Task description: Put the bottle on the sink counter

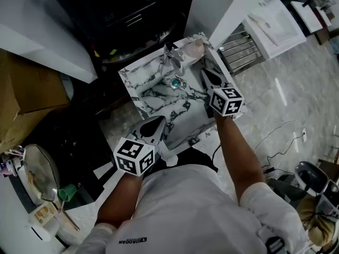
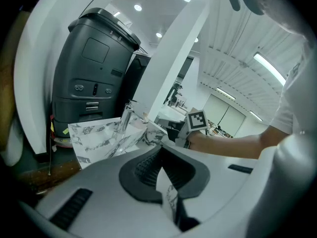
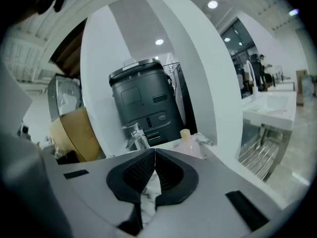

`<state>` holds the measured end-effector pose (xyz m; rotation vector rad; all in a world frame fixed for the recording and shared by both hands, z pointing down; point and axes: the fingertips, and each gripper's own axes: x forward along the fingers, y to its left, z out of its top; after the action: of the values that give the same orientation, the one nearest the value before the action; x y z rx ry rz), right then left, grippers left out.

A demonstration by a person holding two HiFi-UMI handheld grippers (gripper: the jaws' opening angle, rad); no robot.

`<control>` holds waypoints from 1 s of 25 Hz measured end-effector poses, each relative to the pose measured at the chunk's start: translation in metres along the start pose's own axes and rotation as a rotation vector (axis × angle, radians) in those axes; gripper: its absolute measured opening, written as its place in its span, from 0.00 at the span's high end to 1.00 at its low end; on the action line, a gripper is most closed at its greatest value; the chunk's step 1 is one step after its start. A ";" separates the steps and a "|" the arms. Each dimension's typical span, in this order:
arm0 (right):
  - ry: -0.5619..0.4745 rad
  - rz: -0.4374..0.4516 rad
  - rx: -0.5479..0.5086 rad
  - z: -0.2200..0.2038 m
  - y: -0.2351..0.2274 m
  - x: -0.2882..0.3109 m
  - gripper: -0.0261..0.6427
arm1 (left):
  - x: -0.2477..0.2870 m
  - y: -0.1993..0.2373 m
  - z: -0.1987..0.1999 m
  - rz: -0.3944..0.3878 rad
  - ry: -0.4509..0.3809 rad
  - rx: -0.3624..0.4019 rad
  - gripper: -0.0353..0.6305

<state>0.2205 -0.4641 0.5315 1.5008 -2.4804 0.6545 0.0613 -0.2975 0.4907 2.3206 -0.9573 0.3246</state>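
A pale pink bottle (image 1: 195, 49) with a tan cap stands upright on the back right corner of the marble sink counter (image 1: 130, 79), right of the chrome faucet (image 1: 175, 57). In the right gripper view the bottle (image 3: 191, 145) stands just beyond the jaws, untouched. My right gripper (image 1: 204, 73) hovers over the basin's right side, shut with nothing between its jaws. My left gripper (image 1: 158, 121) is at the sink's front edge, also shut and empty; its tips (image 2: 161, 150) meet in its own view.
A dark grey machine (image 1: 127, 15) stands behind the sink. A white column (image 1: 222, 9) rises at the back right, with a metal rack (image 1: 241, 49) and a second white basin (image 1: 275, 25) beyond it. A cardboard box (image 1: 26, 89) sits at the left.
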 end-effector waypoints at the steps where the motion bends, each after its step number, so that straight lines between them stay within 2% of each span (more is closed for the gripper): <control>1: -0.009 0.018 0.064 -0.002 0.007 -0.005 0.90 | -0.002 -0.001 0.001 -0.004 -0.003 0.000 0.93; 4: -0.028 0.056 0.198 -0.009 0.027 -0.021 0.90 | -0.008 -0.004 0.004 -0.023 -0.015 -0.004 0.93; 10: -0.063 0.083 0.289 -0.011 0.069 -0.058 0.90 | -0.028 -0.008 0.010 -0.052 -0.035 0.020 0.93; 18: -0.105 0.130 0.295 0.001 0.131 -0.105 0.90 | -0.057 -0.022 0.014 -0.121 -0.046 0.046 0.93; 25: -0.145 0.136 0.287 0.004 0.176 -0.147 0.90 | -0.085 -0.037 0.013 -0.165 -0.060 0.075 0.93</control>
<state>0.1377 -0.2785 0.4259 1.5296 -2.7105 0.9965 0.0270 -0.2378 0.4276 2.4718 -0.7872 0.2283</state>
